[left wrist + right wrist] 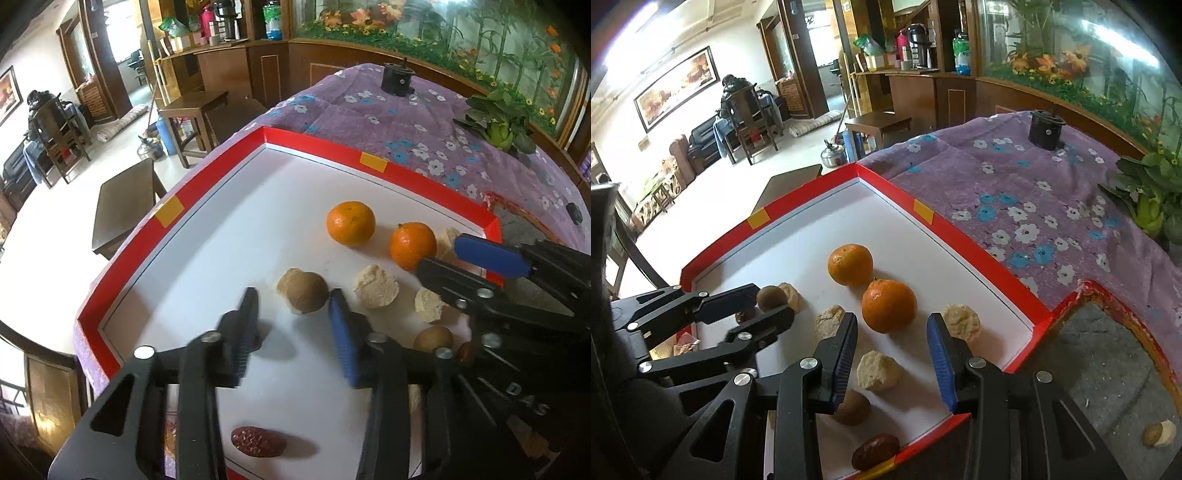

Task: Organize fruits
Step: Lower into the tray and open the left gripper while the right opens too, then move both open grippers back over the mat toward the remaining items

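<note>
A red-rimmed white tray (221,177) (901,192) holds two oranges (351,223) (413,245), several pale beige lumps (376,286), brown round fruits (307,297) and dark red dates (258,441). My left gripper (293,310) is open, its jaws just short of a brown fruit. My right gripper (892,334) is open just below the nearer orange (888,311), with a beige lump (878,371) between its jaws. Each gripper shows in the other's view (439,254) (764,306).
The tray lies on a purple flowered cloth (406,122) (1034,192). A black cylinder (396,79) and a leafy green vegetable (498,122) sit on the cloth behind. A brown-and-beige piece (1159,434) lies outside the tray at the right.
</note>
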`<action>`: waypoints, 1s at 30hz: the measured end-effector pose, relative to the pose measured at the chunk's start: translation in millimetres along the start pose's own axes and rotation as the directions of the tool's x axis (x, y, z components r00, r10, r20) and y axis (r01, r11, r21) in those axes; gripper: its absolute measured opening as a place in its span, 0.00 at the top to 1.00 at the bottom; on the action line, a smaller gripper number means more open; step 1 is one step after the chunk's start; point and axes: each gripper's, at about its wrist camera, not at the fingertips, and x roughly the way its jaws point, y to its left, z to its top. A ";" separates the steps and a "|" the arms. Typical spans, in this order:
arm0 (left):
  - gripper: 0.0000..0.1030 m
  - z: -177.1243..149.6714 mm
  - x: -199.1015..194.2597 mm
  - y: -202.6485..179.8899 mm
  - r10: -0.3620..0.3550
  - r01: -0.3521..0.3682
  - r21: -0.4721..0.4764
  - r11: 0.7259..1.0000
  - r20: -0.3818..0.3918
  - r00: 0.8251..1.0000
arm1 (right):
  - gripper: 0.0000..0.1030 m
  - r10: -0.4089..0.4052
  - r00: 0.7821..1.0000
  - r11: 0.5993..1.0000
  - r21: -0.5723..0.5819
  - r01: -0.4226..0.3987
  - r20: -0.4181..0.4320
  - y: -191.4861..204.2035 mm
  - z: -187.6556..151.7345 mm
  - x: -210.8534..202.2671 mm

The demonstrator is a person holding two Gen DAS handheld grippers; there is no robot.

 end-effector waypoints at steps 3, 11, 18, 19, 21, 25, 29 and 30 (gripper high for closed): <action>0.49 -1.7 -4.1 1.7 0.009 -0.008 -0.007 1.000 0.008 1.000 | 0.61 -0.018 1.000 1.000 -0.005 0.018 0.008 0.9 -2.4 -6.1; 0.49 -4.4 -19.4 2.6 0.019 -0.019 -0.020 1.000 0.029 0.999 | 0.60 -0.036 0.999 0.999 -0.020 0.036 0.023 5.6 -11.0 -23.9; 0.49 -6.3 -32.4 -5.0 0.010 -0.009 -0.020 1.000 0.048 0.999 | 0.59 -0.053 0.998 0.999 -0.012 0.053 0.035 2.2 -26.5 -43.5; 0.49 -6.9 -34.2 -8.0 0.004 -0.004 -0.017 1.000 0.049 0.999 | 0.59 -0.055 0.998 0.998 -0.009 0.055 0.037 1.0 -29.3 -45.8; 0.49 -8.3 -36.7 -13.2 -0.003 0.004 -0.011 1.000 0.050 0.999 | 0.58 -0.056 0.998 0.998 0.003 0.056 0.039 -2.7 -35.8 -51.4; 0.49 -11.1 -42.5 -30.8 -0.027 0.026 0.017 1.000 0.048 0.998 | 0.57 -0.074 0.996 0.997 0.026 0.073 0.039 -13.4 -48.7 -60.5; 0.49 -14.5 -46.7 -51.3 -0.057 0.055 0.053 0.997 0.043 0.997 | 0.57 -0.087 0.996 0.994 0.075 0.084 0.035 -31.9 -66.6 -70.6; 0.49 -15.1 -47.4 -56.0 -0.066 0.063 0.060 0.996 0.040 0.997 | 0.57 -0.092 0.995 0.992 0.085 0.089 0.033 -36.2 -70.8 -72.8</action>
